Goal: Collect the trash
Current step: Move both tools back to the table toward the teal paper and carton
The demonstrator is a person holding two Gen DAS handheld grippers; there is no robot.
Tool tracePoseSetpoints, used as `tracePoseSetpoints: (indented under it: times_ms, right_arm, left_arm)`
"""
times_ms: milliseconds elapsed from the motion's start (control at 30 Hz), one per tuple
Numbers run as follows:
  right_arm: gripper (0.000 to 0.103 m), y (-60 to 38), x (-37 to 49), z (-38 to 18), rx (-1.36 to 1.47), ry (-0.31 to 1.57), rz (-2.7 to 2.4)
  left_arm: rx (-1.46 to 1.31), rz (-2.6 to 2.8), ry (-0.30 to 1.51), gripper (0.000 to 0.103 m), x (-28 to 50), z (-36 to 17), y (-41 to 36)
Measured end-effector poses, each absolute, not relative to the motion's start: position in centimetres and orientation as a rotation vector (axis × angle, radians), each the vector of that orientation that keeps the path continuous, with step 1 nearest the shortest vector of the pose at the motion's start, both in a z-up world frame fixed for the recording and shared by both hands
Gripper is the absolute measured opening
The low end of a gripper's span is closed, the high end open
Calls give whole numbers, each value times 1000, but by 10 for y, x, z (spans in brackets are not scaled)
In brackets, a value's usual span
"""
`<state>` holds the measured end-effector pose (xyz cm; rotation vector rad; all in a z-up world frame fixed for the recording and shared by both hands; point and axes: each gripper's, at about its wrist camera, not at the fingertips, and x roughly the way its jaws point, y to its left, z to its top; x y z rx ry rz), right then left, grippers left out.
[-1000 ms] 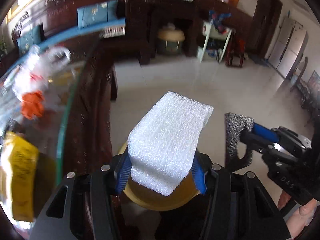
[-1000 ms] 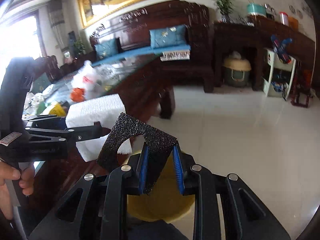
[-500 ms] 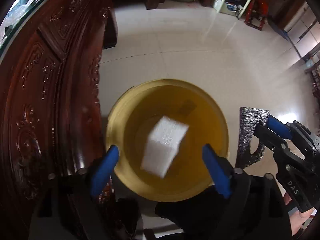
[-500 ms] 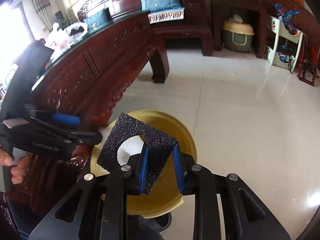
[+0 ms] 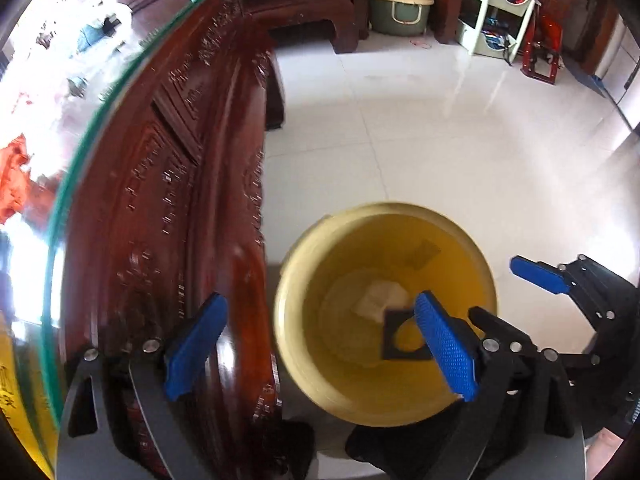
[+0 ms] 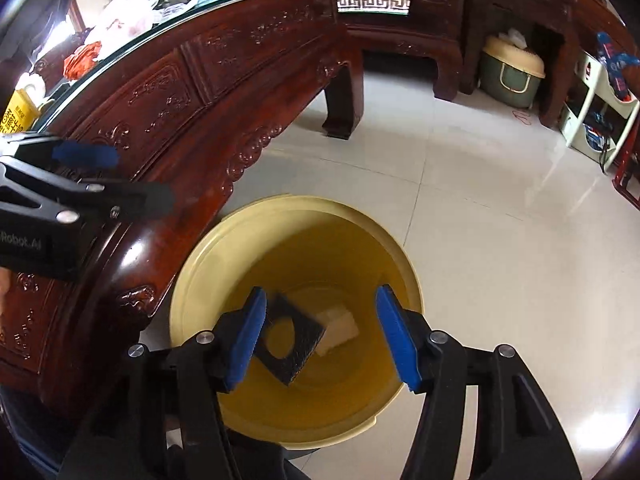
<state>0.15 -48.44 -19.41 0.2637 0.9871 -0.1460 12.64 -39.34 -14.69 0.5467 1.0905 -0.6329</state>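
Observation:
A yellow bucket (image 5: 316, 396) stands on the tiled floor beside the carved wooden table; it also shows in the right wrist view (image 6: 208, 264). Inside lie a white foam block (image 5: 378, 300), also seen in the right wrist view (image 6: 340, 326), and a black foam piece with a cut-out hole (image 5: 390, 344), also seen there (image 6: 304, 338). My left gripper (image 5: 320, 348) is open and empty above the bucket's left rim. My right gripper (image 6: 322, 338) is open and empty over the bucket, and shows at the right of the left wrist view (image 5: 540, 276).
The carved dark-red table with a glass top (image 6: 208, 76) stands left of the bucket, with plastic bags (image 6: 132, 12), an orange item (image 5: 14, 184) and a yellow packet (image 6: 16, 116) on it. A green-and-cream bin (image 6: 512, 76) and a white shelf (image 5: 496, 12) stand far off.
The white foam block has settled in the bucket. My right gripper has opened and dropped the black foam piece into the bucket. My left gripper has shifted left toward the table.

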Motion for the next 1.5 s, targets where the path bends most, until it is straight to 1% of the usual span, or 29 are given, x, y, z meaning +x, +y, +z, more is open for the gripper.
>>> tracePoseSetpoints:
  times_ms: [233,367,433,567,700,767,867,1033,1167,1300,1500]
  right_arm:
    - [56,-477,-6,-180,260,946,-159]
    - [57,-469,-21,-156,248,871,-173]
    - [58,-463,-29,-141,242,827,-177]
    - [73,-442,-47,-109,195,737,-196]
    - [81,-413,-59,-79,133,653,-203]
    - [89,-397,-64,-65,110,606,-192]
    - [95,-370,-71,-46,93,531,-159]
    - [95,-321,-73,-21,104,436,-44]
    - [95,-285,-70,-8,82,385,12]
    - [95,-250,-60,0,60,393,87]
    - [95,-210,-49,1,43,427,124]
  left_arm:
    - [497,-638,1082,94,127,-134,-389]
    - [486,-640,995,94,115,-112,-387]
    - [461,-648,919,94,104,-90,-381]
    - [388,-660,781,94,81,-45,-357]
    - [320,-637,645,99,53,-6,-311]
    - [294,-611,595,99,41,9,-283]
    - [275,-552,538,99,28,25,-245]
    - [270,-401,478,99,11,34,-174]
    - [239,-305,498,99,8,30,-126]
    - [167,-242,542,99,11,25,-80]
    - [112,-179,563,99,12,15,-32]
